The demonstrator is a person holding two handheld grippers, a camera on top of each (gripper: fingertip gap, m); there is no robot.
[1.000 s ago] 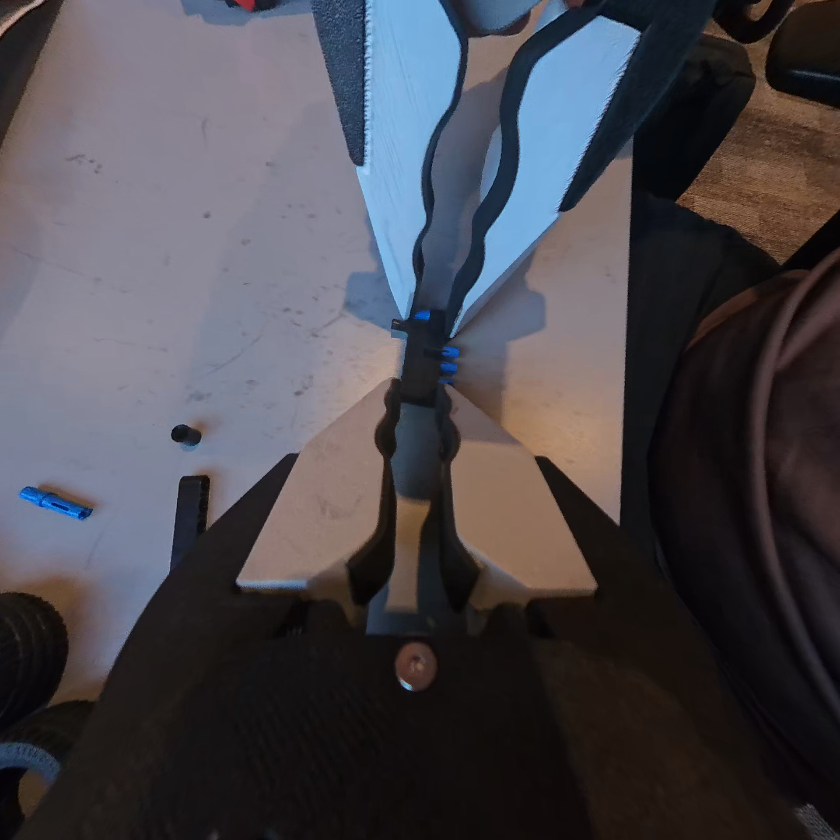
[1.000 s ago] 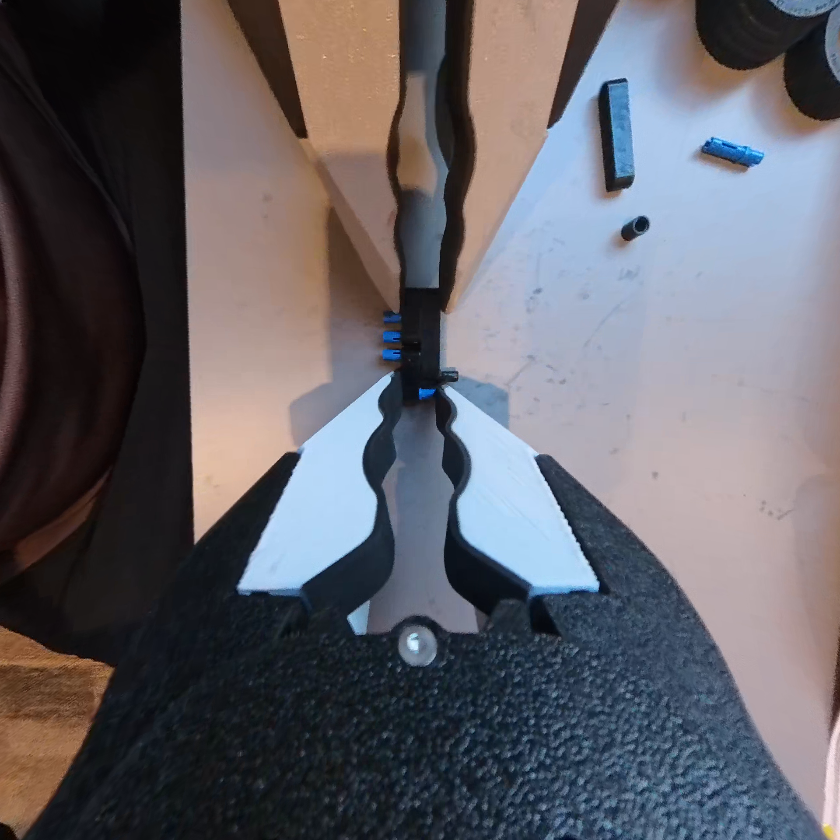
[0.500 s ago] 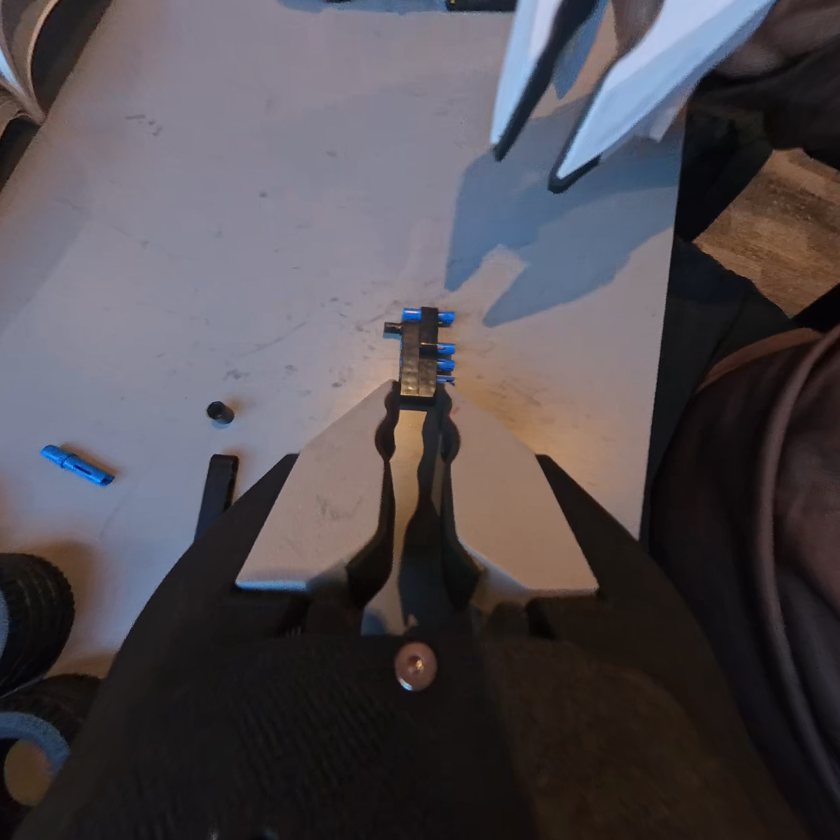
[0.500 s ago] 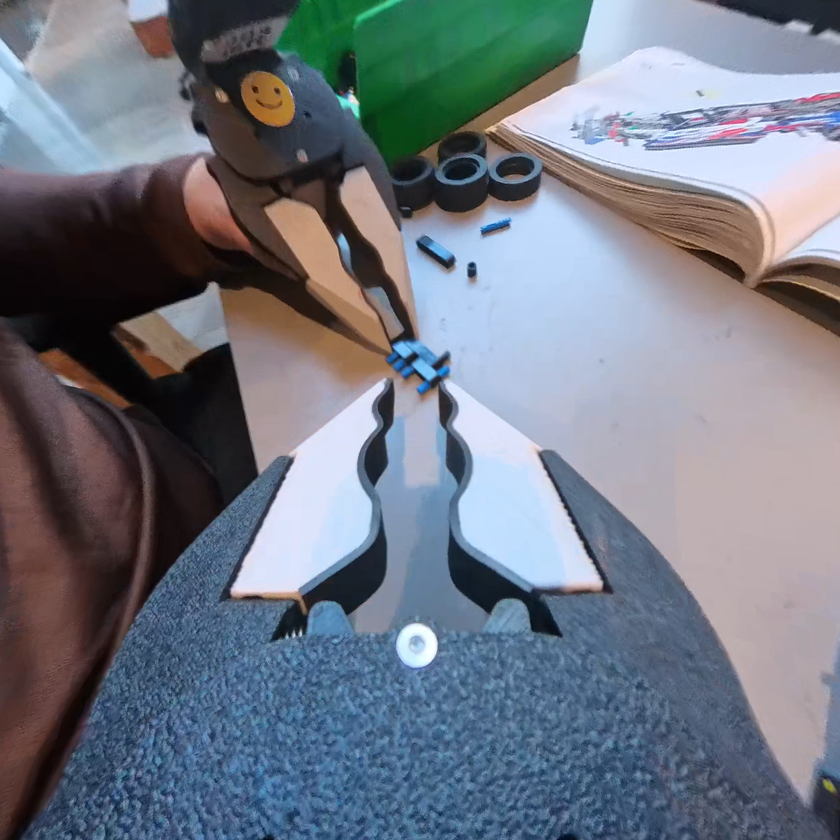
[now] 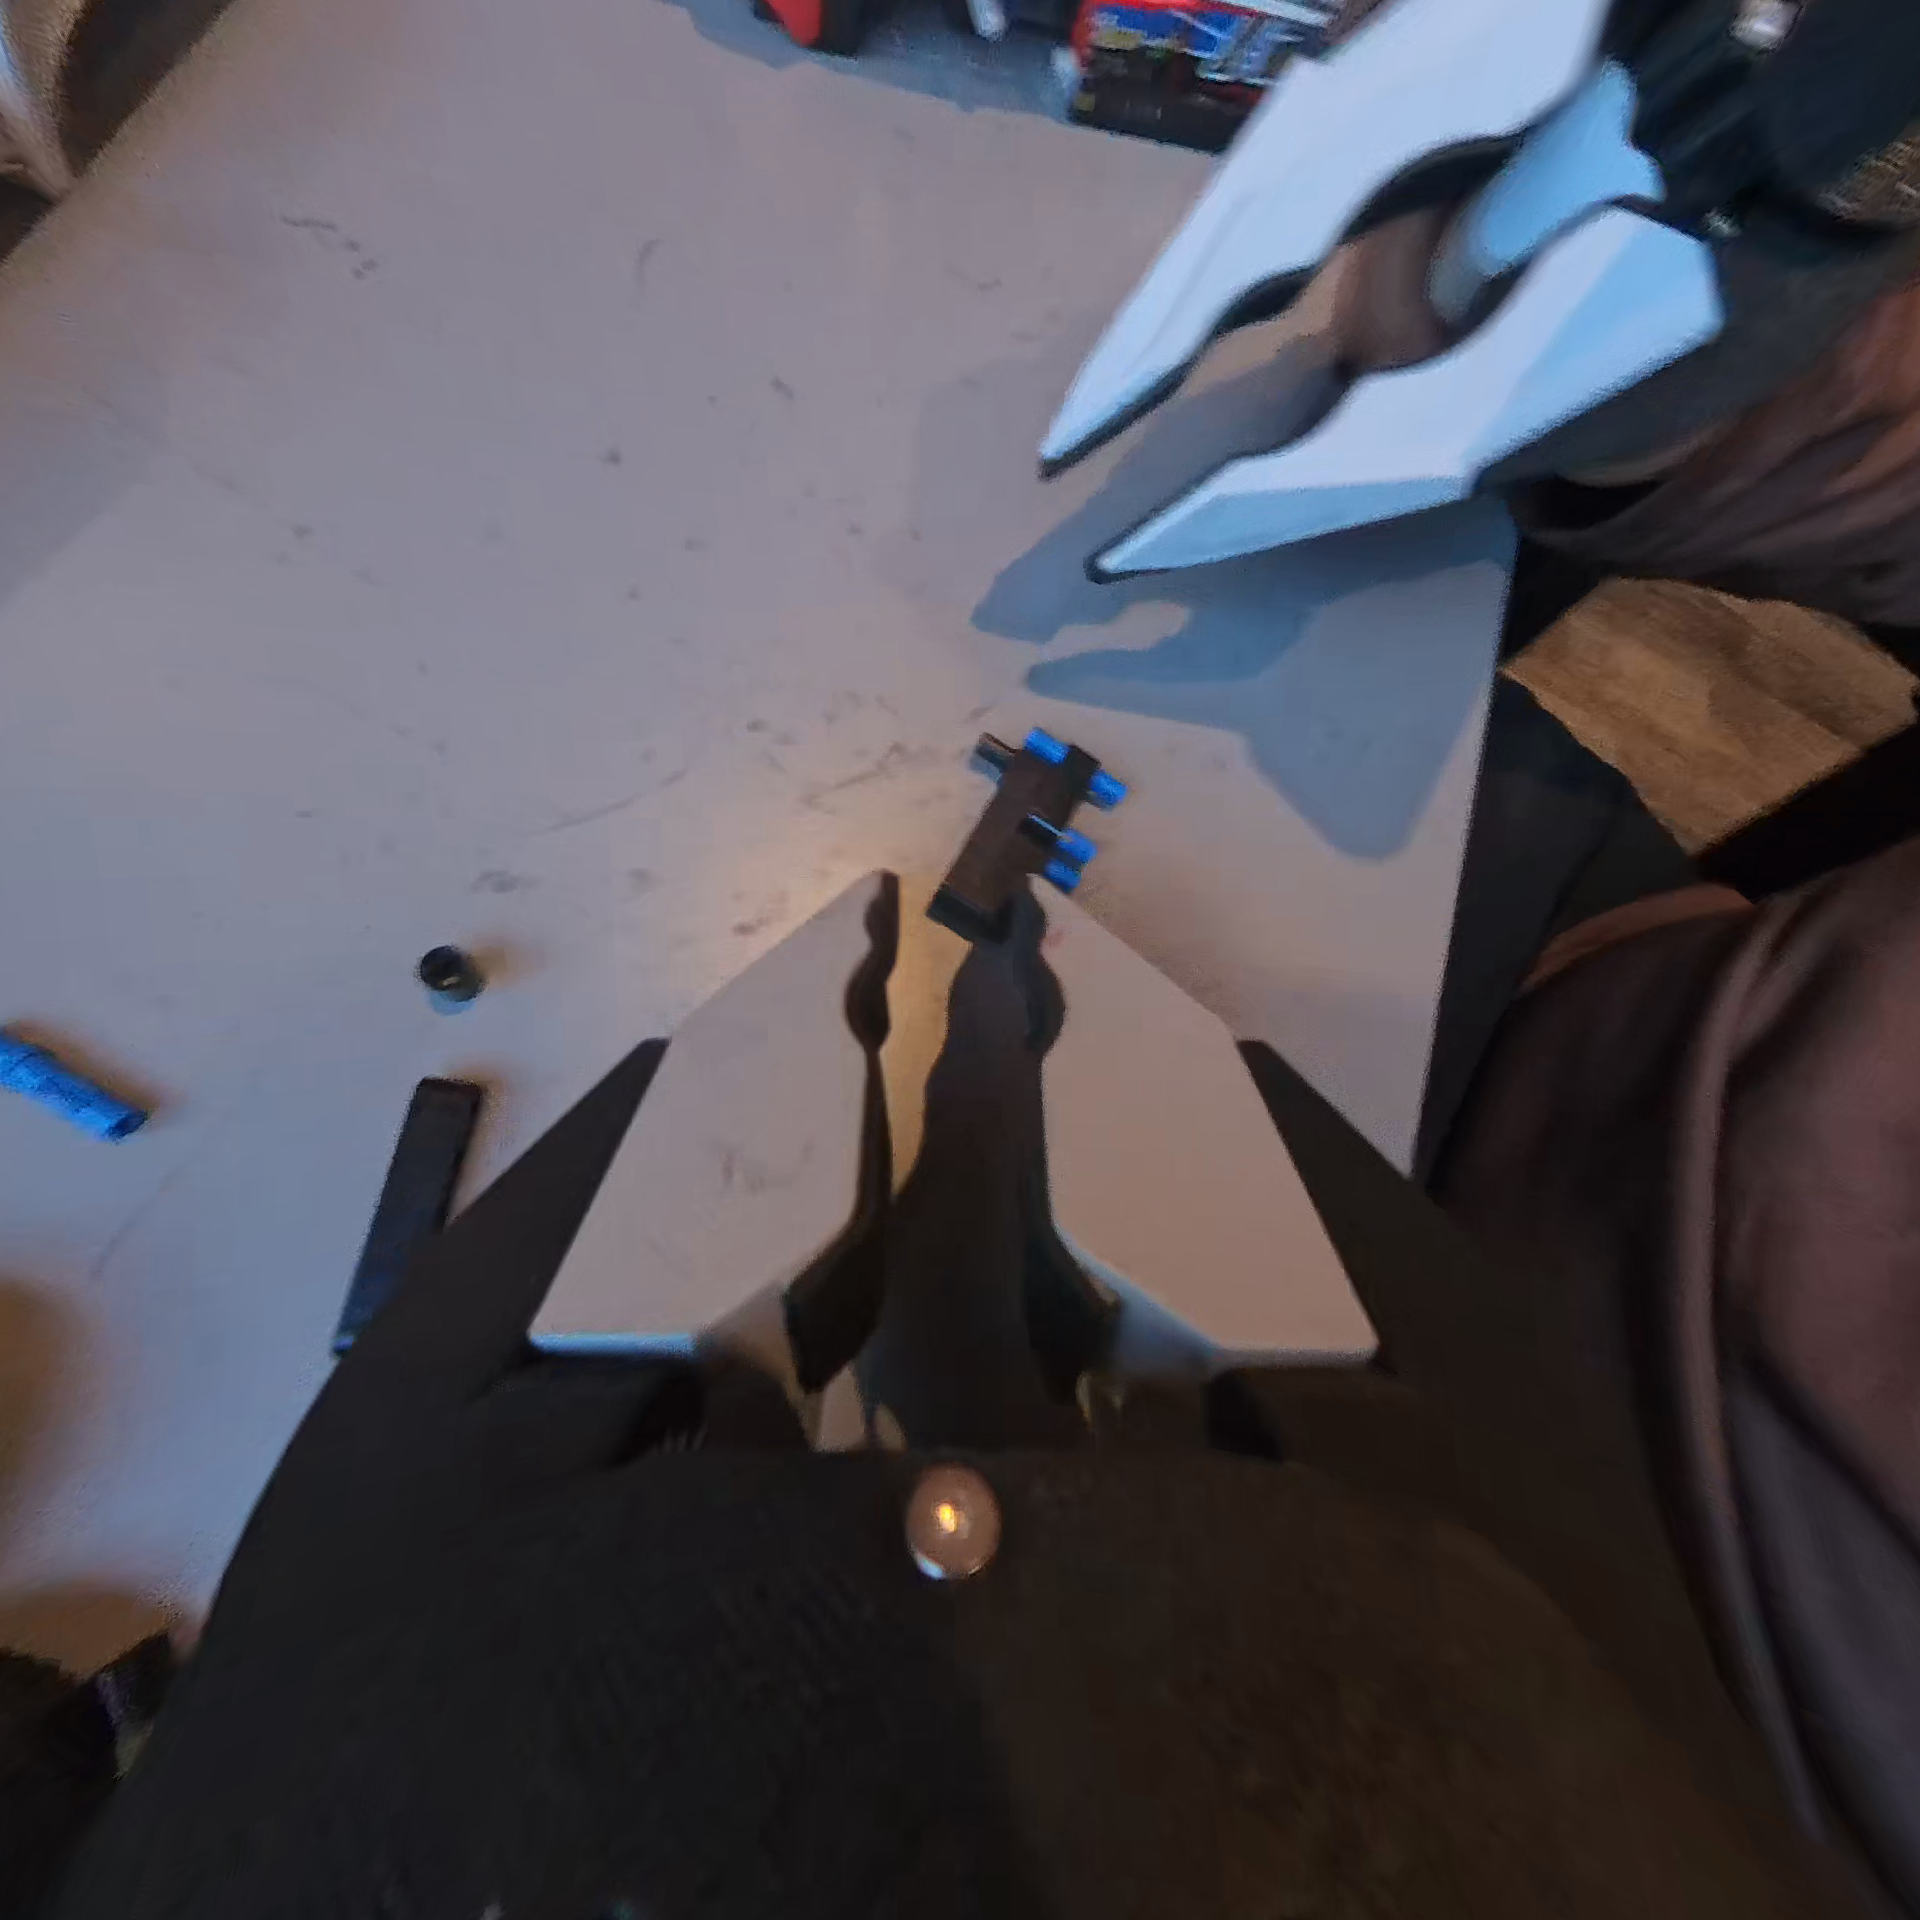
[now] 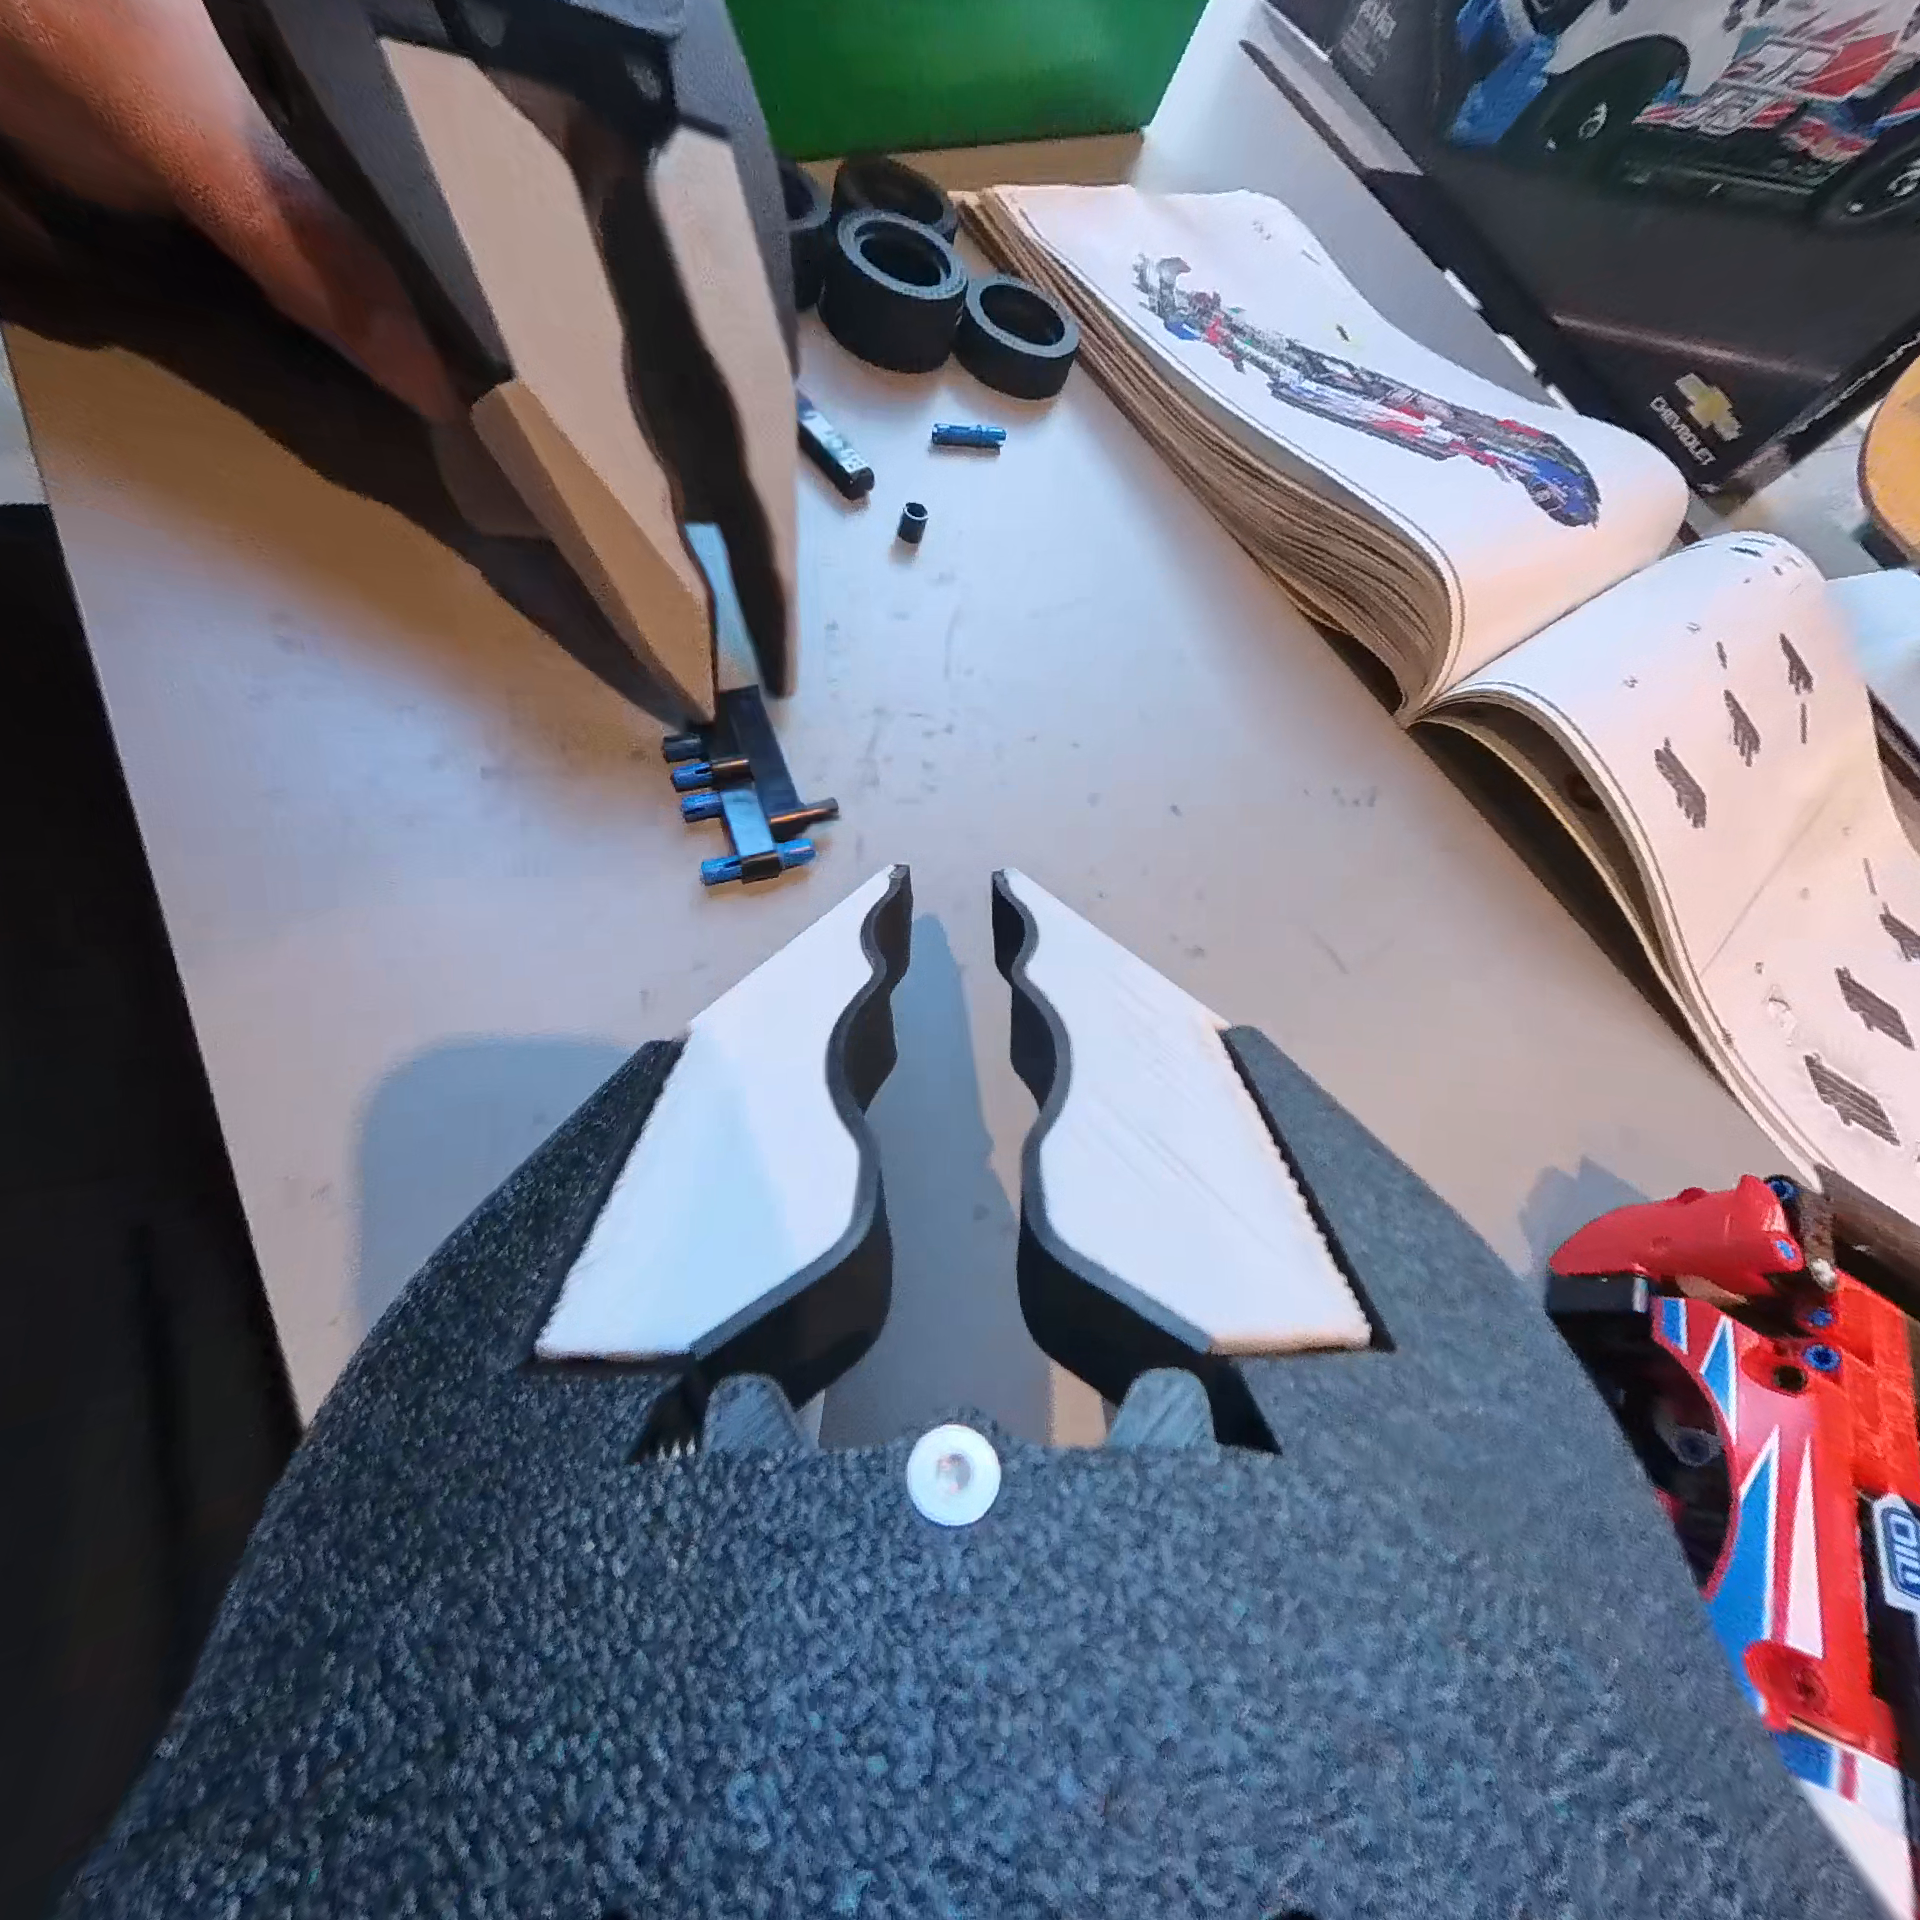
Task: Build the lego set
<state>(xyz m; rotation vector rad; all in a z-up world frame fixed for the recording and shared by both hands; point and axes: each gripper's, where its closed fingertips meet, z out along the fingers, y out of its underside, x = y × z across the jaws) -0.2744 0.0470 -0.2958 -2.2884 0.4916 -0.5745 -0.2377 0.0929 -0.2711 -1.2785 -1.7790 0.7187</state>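
Note:
A short black beam (image 5: 1023, 831) with several blue pins lies on the white table (image 5: 416, 520). My left gripper (image 5: 956, 899) is shut on its near end, and the beam slants off to the right of my fingers. The right wrist view shows the same beam (image 6: 750, 805) flat on the table under the left gripper's tips (image 6: 746, 698). My right gripper (image 6: 948, 878) is open and empty, just right of the beam's free end and a little above the table. It also shows in the left wrist view (image 5: 1070, 516), raised at the upper right.
A loose black beam (image 6: 831, 447), a blue pin (image 6: 968, 436) and a small black bush (image 6: 912, 522) lie beyond the left gripper. Black tyres (image 6: 904, 301), an open instruction book (image 6: 1351, 416) and a red car model (image 6: 1766, 1455) stand at the right. The table edge (image 5: 1455, 935) is close. My hands' fingertips stand some 7 cm from each other.
My right gripper has let go of the beam's far end, opened and pulled back and up. The beam, still in my left gripper, now slants to the right.

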